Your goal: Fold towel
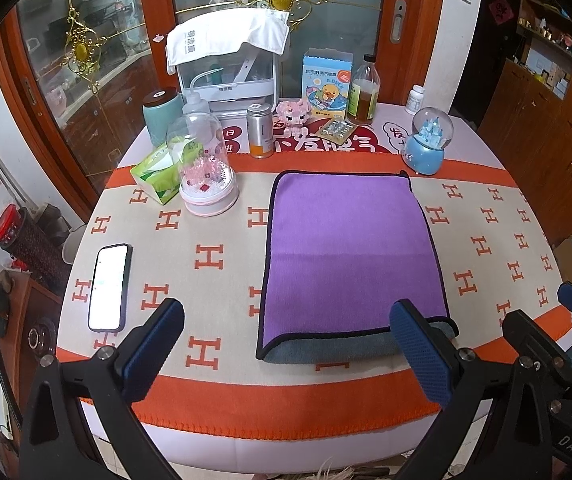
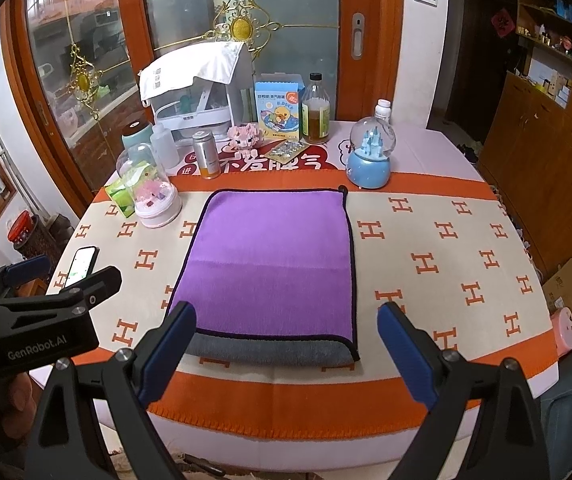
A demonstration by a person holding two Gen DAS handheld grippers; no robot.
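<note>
- The towel [image 1: 349, 248] lies flat in the middle of the desk [image 1: 246, 404], purple face up, with a dark trimmed border
- It looks already doubled once: a grey layer [image 2: 270, 350] pokes out under the purple one along the edge nearest you, and a faint crease runs across its middle
- Your left claw [image 1: 286, 352] hovers over the near edge of the desk with its blue-padded fingers spread wide and nothing between them; its right finger sits just at the towel's near right corner
- Your right claw [image 2: 287, 352] hangs at the same near edge, fingers likewise wide apart and empty, straddling the towel's near edge
- My reading is that you are between folds, lining up for the next one
- The next move likely calls for pinching both layers together at a near corner, so the grey underlayer does not slide out, then carrying that edge over to meet the opposite one
- Left of the towel, well apart from it, a phone [image 1: 110, 286] lies screen up on the H-patterned cloth
- Beyond the towel's far edge stand a glass dome [image 1: 206, 172], a green tissue pack [image 1: 154, 174], a metal can [image 1: 261, 130] and a blue snow globe [image 1: 427, 140], the globe nearest the towel's far right corner; keep the lifted edge low there
</note>
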